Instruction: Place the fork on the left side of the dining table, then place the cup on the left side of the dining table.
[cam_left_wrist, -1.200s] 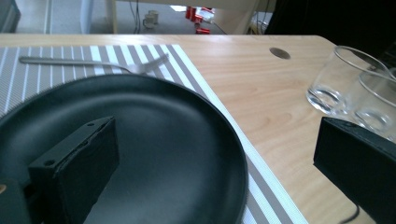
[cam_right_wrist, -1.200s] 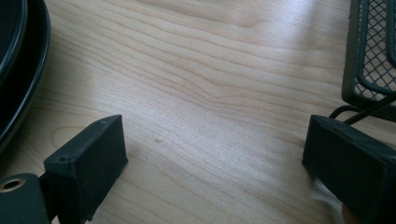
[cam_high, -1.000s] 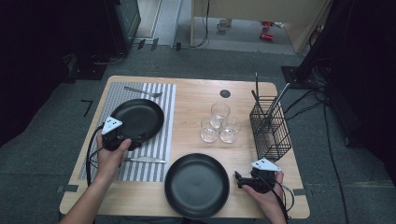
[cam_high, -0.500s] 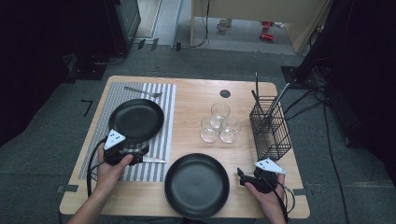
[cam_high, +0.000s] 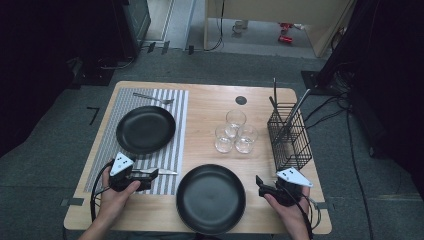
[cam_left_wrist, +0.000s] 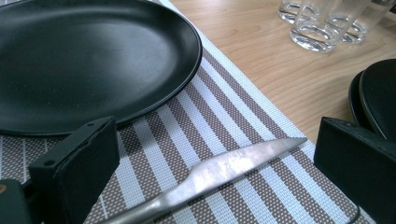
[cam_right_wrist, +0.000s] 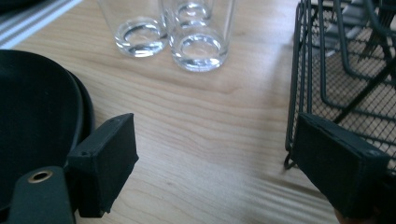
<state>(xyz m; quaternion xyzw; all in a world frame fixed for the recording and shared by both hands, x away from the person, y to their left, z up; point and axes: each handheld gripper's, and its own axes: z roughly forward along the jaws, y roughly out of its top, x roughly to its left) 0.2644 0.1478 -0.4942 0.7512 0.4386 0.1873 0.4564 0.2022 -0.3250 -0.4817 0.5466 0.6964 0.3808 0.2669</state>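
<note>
1. Knife (cam_left_wrist: 219, 172) lies on the striped placemat (cam_left_wrist: 243, 112), between the wide-open jaws of the left gripper (cam_high: 150, 176), untouched.
2. Right gripper (cam_high: 260, 184) has just closed a little; its jaws stand wide with only bare table (cam_right_wrist: 210, 140) between them, beside the near black plate (cam_high: 210, 197).
3. Farther off sit another plate (cam_high: 145, 129), three glasses (cam_high: 235, 132) and a wire basket (cam_high: 290, 137).

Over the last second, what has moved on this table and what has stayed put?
The left gripper drew back from the far plate toward the table's near edge and now stands open around the knife on the striped mat, not gripping it. The right gripper barely shifted; its jaws have just been closing a little, with nothing between them. Both plates, the glasses, the wire basket and the knife kept their places.
</note>
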